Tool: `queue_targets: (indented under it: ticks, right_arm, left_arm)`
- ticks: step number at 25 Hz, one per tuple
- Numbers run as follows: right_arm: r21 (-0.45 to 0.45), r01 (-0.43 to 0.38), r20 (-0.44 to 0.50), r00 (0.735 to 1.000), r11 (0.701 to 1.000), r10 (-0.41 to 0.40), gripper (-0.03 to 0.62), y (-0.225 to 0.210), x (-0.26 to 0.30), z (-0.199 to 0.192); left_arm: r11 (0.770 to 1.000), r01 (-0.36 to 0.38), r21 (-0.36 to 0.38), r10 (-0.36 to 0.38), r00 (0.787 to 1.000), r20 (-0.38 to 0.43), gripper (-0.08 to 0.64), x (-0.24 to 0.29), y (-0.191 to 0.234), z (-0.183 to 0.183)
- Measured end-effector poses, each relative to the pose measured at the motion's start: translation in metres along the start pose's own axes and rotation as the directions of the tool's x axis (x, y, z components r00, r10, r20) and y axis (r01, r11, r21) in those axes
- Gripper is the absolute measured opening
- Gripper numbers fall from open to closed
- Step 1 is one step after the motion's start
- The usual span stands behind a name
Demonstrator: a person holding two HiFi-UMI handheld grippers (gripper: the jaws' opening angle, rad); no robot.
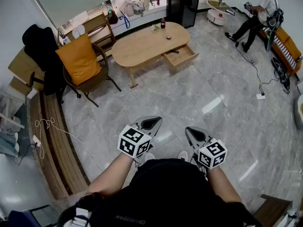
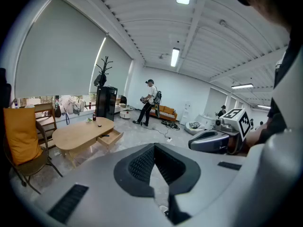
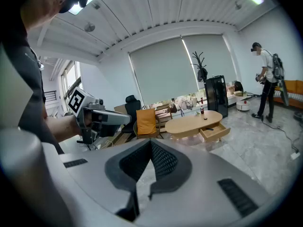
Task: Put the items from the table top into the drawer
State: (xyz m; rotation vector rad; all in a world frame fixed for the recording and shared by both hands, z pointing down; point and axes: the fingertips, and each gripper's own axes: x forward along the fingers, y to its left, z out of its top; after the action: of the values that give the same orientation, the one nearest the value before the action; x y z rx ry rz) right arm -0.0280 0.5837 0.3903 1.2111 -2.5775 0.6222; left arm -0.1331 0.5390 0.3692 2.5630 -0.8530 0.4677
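**newbie_grip:** Both look clenched on nothing here, right? Left gripper [image 1: 152, 122] and right gripper [image 1: 193, 132] are side by side, jaws pressed together, only floor [image 1: 189, 98] under them.

**drawer_dan:** Yep, both closed and empty, tipped a bit downward and well apart from the drawer [image 1: 182, 56]. So imo the step in hand is just the walk-up. Nothing to grab from here.

**newbie_grip:** Where's the stuff then?

**drawer_dan:** All on the wooden surface [image 1: 142, 44] the drawer hangs out of. The drawer's already pulled open, with a dark thing [image 1: 174, 52] lying at its back. The bottle [image 1: 163, 22] stands at the surface's far edge, behind the drawer. A small dark round thing [image 1: 169, 37] sits between bottle and drawer. There's a greenish bit [image 1: 155, 27] just beside the bottle, can't tell what it is.

**newbie_grip:** Tips?

**drawer_dan:** I'd come in on the drawer's open side but stop short so you don't bump it shut. Open the jaws before reaching over it. Take the round thing first since it's nearest the drawer. The bottle looks tall and probably tippy, so grab it low on the body.
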Motion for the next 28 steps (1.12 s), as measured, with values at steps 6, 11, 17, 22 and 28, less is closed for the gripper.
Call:
queue_targets:
  ticks: [6,11,17,22,28]
  right_arm:
    - [-0.002,0.002,-0.001,1.000,1.000,-0.002,0.003,0.003,0.000,-0.003]
    - [-0.008,-0.007,0.003,1.000,1.000,0.007,0.003,0.007,0.003,-0.002]
    - [0.021,-0.022,0.028,0.999,1.000,0.021,0.003,0.019,0.012,0.004]
    - [0.008,0.059,-0.011,0.998,0.998,-0.059,0.005,0.020,0.031,-0.001]
    - [0.029,0.150,0.033,0.988,0.988,-0.151,0.005,0.032,0.048,0.008]
  left_arm:
    - [1.000,-0.002,-0.001,0.002,1.000,0.003,0.000,-0.004,0.000,-0.003]
    - [1.000,0.004,-0.014,-0.004,1.000,0.004,0.000,-0.006,-0.001,-0.007]
    - [1.000,0.006,-0.016,-0.006,1.000,-0.003,0.000,-0.017,0.009,-0.012]
    - [1.000,0.014,-0.023,-0.015,0.999,-0.041,0.000,-0.029,0.022,-0.030]
    - [0.999,0.014,-0.038,-0.016,0.999,-0.047,0.000,-0.058,0.053,-0.046]
